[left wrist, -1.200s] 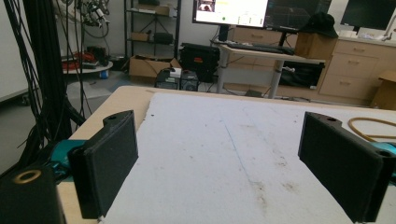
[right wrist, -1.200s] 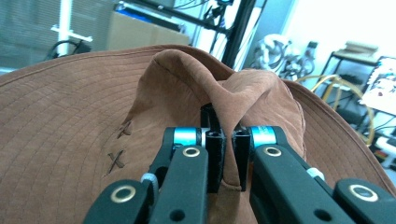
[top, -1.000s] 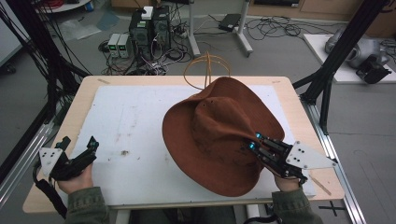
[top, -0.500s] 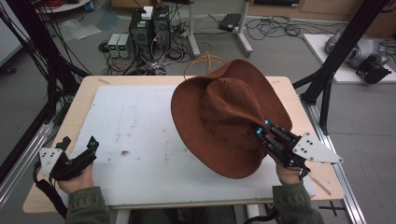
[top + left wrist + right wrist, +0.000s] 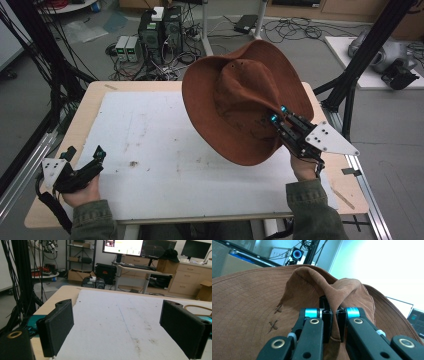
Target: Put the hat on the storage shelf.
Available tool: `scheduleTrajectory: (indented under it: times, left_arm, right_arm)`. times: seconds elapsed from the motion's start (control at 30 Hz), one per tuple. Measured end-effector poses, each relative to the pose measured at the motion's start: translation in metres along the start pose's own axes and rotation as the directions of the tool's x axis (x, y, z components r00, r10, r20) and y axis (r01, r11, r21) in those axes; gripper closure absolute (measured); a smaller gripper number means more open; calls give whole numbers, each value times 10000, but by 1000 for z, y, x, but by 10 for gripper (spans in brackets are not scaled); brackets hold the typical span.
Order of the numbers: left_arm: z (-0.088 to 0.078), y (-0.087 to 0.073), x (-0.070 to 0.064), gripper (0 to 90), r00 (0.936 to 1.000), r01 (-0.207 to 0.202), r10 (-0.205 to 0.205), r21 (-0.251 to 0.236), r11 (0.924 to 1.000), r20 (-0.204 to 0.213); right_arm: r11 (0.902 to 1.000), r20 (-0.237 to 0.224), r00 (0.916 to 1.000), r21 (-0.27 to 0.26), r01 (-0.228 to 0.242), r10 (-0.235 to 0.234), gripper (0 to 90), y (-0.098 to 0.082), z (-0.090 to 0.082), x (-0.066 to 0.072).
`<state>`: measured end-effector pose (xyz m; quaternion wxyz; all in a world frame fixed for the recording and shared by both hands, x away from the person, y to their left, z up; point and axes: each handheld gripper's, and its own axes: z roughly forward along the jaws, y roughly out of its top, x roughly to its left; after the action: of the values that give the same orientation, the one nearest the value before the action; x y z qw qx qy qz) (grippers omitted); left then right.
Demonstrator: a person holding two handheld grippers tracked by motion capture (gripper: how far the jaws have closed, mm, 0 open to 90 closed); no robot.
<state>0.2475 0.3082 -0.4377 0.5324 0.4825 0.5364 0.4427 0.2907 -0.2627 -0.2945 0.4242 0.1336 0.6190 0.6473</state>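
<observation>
A person at a counter [image 5: 150, 150] is lifting a brown hat [image 5: 235, 105] w/ the right gripper [image 5: 276, 114], jaws closing tight on a fold of the brim, as the right gripper view is showing, cloth pinched between the two black pads. The hat is hanging tilted in the air over the counter's right-rear part, crown facing the camera, its lower brim edge looking clear of the white mat [image 5: 165, 165], though the exact gap is hard to judge. The left gripper [image 5: 85, 165] is idling near the counter's front-left corner, jaws standing wide open w/ nothing between them; its own view is looking across the stained mat toward a thin tan ring [image 5: 197, 308] lying at the far edge. Progress, judging by the scene: pick-up is done, grip appearing secure, hat off the surface. Left to do: carrying it to wherever it is going and letting go; the destination isn't evident. One-point hold on soft brim is leaving the hat free to swing, so a slow carry is looking wise.
</observation>
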Motion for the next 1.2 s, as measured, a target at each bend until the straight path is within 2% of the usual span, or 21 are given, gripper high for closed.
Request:
scheduleTrajectory:
  times: [0.17,0.4,0.67,0.93,1.2]
  left_arm:
    - [1,0,-2,122,10000,3,-3,-4,10000,44]
    - [1,-1,-1,122,10000,55,-55,4,10000,70]
    - [0,-1,2,122,9999,147,-147,-18,9999,22]
    - [1,-2,3,123,9998,182,-182,6,9998,41]
    - [0,-2,3,123,9997,236,-236,-3,9997,41]
  right_arm:
    - [10000,153,9999,33,-61,60,888,-2,15,-4]
    - [9993,636,9975,232,284,-299,888,-12,46,-4]
    - [9999,1133,9936,159,-57,39,888,-19,77,-10]
    - [9994,1191,9928,283,-188,153,887,-20,101,-18]
    - [9990,1309,9912,354,-265,217,887,-24,117,-19]
